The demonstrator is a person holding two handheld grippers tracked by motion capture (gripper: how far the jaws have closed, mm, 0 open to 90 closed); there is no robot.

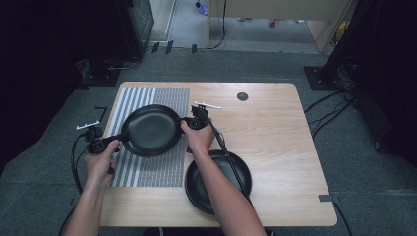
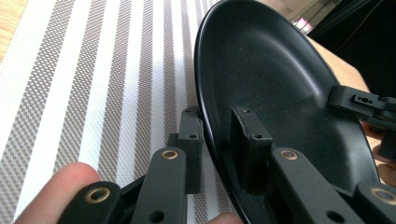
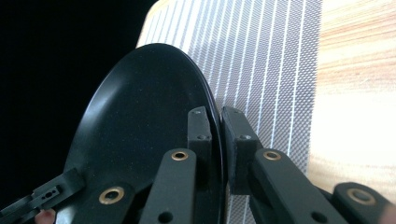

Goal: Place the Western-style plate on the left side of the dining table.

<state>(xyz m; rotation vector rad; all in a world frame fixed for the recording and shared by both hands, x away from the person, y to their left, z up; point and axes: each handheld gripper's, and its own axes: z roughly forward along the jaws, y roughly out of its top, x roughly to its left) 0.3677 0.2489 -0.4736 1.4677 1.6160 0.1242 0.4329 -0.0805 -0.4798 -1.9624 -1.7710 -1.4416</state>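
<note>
Black and matte, the upper plate (image 1: 151, 130) is a shallow round dish with a broad flat centre and a gently raised rim, its surface faintly speckled in the left gripper view (image 2: 275, 84). It sits over the striped placemat (image 1: 133, 105), toward the left half of the bench (image 1: 275, 123), with one pair of tongs at each side of it. In the high view its face is turned upward, roughly level. Being round, it has no long axis of its own; the line between the two grips runs left to right across the bench.

At the plate's left edge, the left tongs (image 1: 119, 139) are closed on the rim, one jaw over the inner face and the other under the outside (image 2: 219, 140). At the plate's right edge, the right tongs (image 1: 183, 121) likewise pinch the rim, their jaws nearly together with the thin edge between them (image 3: 219, 135).

A second black plate (image 1: 196, 189) lies flat on the bare wood nearer the person and to the right, partly covered by the right forearm and just beside the placemat's near right corner.
</note>
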